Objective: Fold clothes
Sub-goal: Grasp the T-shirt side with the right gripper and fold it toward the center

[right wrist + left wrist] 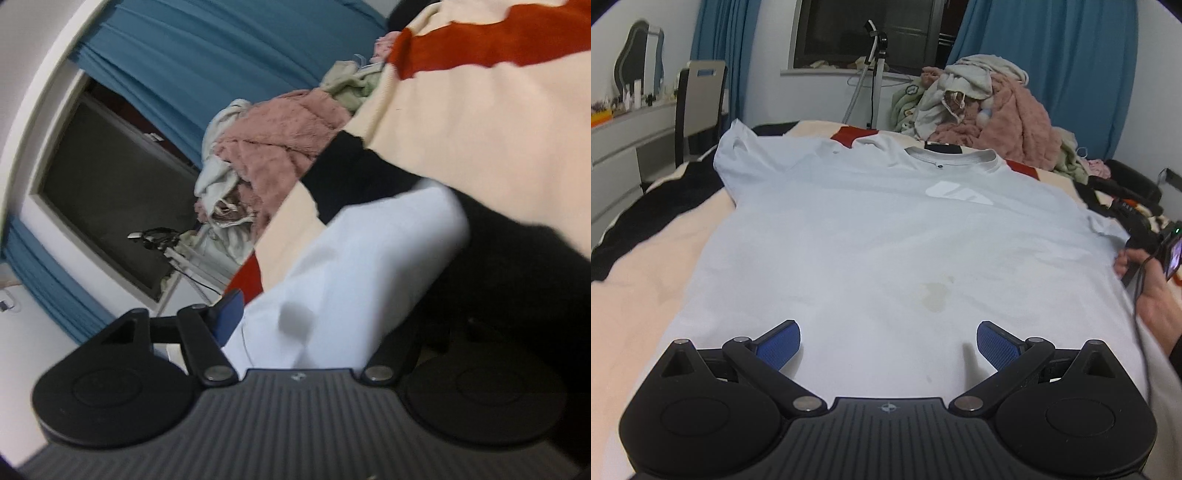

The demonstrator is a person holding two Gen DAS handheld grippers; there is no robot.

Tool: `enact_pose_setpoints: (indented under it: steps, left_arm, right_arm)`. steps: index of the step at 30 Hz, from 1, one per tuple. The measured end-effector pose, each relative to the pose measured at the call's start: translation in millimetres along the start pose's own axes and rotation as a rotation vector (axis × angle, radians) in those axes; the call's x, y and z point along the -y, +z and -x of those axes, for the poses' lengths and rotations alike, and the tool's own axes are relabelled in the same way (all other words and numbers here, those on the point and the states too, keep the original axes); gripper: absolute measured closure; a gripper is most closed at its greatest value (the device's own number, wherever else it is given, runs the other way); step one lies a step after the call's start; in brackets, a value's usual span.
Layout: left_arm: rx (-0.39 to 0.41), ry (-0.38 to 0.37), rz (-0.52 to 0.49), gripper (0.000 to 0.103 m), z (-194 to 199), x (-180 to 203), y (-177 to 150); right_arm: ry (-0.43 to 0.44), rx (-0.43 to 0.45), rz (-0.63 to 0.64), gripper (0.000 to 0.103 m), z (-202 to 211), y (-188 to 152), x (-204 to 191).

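Observation:
A pale blue-white T-shirt (886, 229) lies flat, front up, on the bed, collar at the far end and a yellowish stain near the hem. My left gripper (888, 345) is open and empty, hovering over the shirt's lower part. In the right wrist view, tilted sideways, my right gripper (306, 317) has the shirt's sleeve (369, 258) lying between its fingers; one blue pad (229, 314) shows, the other is hidden by the cloth. The right gripper also shows at the shirt's right sleeve in the left wrist view (1152, 240), held by a hand.
The bed has a cream, black and red blanket (639, 295). A heap of clothes with a pink fleece (1008, 118) lies at the far end. A chair (698, 107) and dresser stand on the left, blue curtains (1052, 66) and a window behind.

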State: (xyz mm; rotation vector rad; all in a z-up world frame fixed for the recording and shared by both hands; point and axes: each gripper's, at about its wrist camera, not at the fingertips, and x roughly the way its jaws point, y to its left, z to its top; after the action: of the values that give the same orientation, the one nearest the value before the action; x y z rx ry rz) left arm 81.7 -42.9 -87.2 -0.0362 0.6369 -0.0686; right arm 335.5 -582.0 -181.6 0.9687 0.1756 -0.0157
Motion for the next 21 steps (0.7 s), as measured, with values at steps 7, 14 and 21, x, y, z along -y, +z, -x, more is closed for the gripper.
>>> enact_pose_setpoints:
  steps: [7, 14, 21]
  left_arm:
    - [0.012, 0.043, -0.095, 0.001, -19, 22, 1]
    - [0.085, 0.130, -0.177, 0.001, -8, 20, 18]
    - [0.125, 0.076, -0.036, 0.001, 14, -26, 45]
  right_arm:
    - [0.090, 0.025, -0.010, 0.047, -19, 8, 16]
    - [-0.161, 0.018, 0.239, 0.097, -18, 35, -28]
    - [-0.342, 0.094, 0.676, 0.097, 0, 47, -171]
